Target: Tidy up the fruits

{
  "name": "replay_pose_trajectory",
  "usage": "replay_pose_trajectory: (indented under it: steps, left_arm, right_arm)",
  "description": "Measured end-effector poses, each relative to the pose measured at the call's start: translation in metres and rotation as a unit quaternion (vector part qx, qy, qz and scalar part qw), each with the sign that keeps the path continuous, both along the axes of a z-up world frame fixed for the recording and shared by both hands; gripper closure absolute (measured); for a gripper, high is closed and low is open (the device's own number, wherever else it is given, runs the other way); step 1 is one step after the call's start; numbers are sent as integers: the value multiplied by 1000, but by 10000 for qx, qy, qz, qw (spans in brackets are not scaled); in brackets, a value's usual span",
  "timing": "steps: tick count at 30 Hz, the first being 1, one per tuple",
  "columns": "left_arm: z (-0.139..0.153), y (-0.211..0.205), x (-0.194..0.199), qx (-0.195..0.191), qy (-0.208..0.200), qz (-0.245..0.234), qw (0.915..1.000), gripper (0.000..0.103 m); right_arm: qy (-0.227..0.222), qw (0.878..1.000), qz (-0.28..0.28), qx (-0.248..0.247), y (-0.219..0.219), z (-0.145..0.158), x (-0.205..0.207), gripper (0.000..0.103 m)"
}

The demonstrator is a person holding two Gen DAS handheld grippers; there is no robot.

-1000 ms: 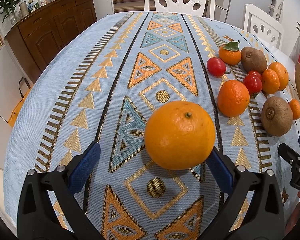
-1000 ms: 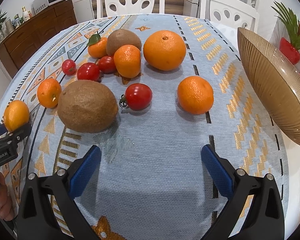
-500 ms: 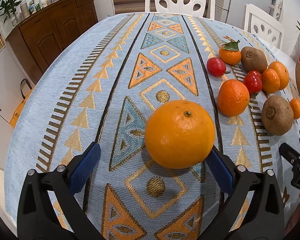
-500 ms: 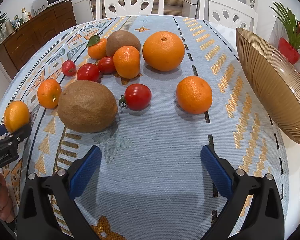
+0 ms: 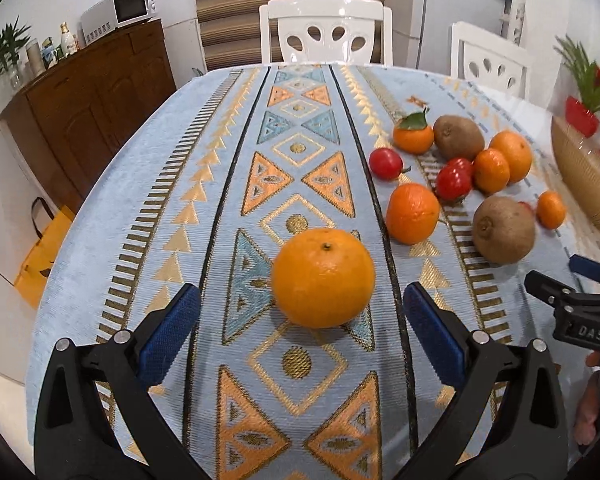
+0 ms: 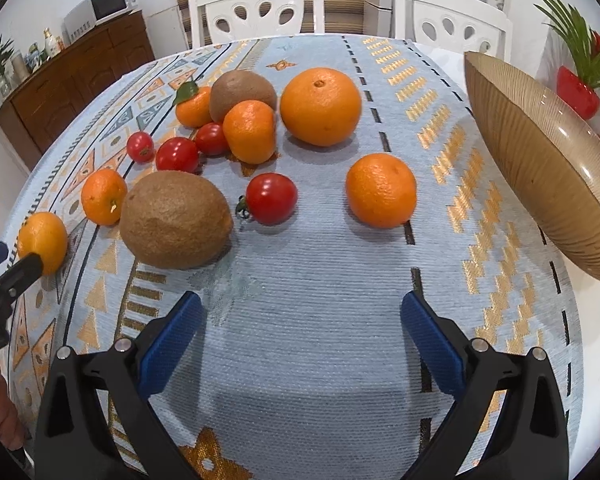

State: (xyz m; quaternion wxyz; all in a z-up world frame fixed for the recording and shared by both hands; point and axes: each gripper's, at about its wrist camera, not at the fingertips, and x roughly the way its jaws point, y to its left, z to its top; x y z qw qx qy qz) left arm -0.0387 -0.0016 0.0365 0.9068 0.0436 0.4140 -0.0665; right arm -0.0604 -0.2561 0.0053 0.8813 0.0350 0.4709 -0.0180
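Worktop (image 5: pixel 148 184) under a patterned cloth carries everything. Big ribbed bowl (image 6: pixel 540 160) sits at the right edge, nothing visible inside from my views; I read it as the place the fruit should end up.

Fruit all loose on the cloth. Large orange (image 6: pixel 320 106) at the back of the cluster, large kiwi (image 6: pixel 176 220) in front, second kiwi (image 6: pixel 242 90) behind. Mandarin (image 6: pixel 381 190) lies alone nearest the bowl, tomato (image 6: pixel 271 198) just left of it.

Left tongs (image 5: pixel 300 308) spread wide, holding nothing; an orange (image 5: pixel 324 278) sits on the cloth just ahead of the blue pads (image 5: pixel 168 330), not touching either. Right tongs (image 6: pixel 300 314) also wide and empty, over bare cloth, short of the mandarin.

Risks, my judgement: round fruit rolls if one pad arrives first; the orange could run off toward the cluster. Squeezing a tomato hard would split it. The bowl's raised rim could catch fruit carried low.
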Motion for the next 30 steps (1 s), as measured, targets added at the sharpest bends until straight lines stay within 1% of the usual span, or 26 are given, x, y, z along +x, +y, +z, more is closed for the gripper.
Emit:
replay_pose_trajectory:
  steps: [3, 8, 12, 16, 18, 19, 22, 23, 24, 25, 30]
  left_arm:
    - [0, 6, 0, -178, -80, -36, 9998, 3]
    - [-3, 13, 1, -418, -62, 13, 9991, 3]
    - [3, 17, -1, -490, -79, -83, 9987, 3]
    - [5, 18, 10, -753, 343, -504, 9953, 3]
    - [3, 17, 16, -818, 506, -617, 9934, 3]
    - [2, 14, 19, -798, 572, -674, 9929, 3]
    - [-4, 7, 24, -554, 570, -760, 9939, 4]
    - [-5, 6, 24, -522, 579, -790, 9938, 9]
    - [-8, 5, 27, -507, 626, -832, 9933, 14]
    - [-9, 5, 29, -524, 665, -851, 9928, 15]
    - [-15, 5, 35, -641, 753, -957, 9905, 19]
  right_arm:
    - [-26, 10000, -28, 22, -2, 1, 0, 5]
    - [-151, 9999, -65, -20, -3, 5, -2, 5]
    - [-251, 9996, 9, -128, 2, 10, -8, 5]
    - [-353, 9991, 195, 111, 6, 27, -11, 5]
    - [-335, 9992, 215, -64, 10, 33, -9, 5]
    - [-340, 9988, 274, -205, 12, 35, -6, 5]
    - [-367, 9982, 397, -252, 16, 35, -1, 6]
    - [-356, 9982, 424, -226, 17, 35, 0, 8]
    - [-360, 9981, 466, -179, 19, 35, 2, 16]
    - [-369, 9978, 549, -90, 22, 36, 4, 20]
    - [-367, 9950, 930, -86, 42, 36, 16, 21]
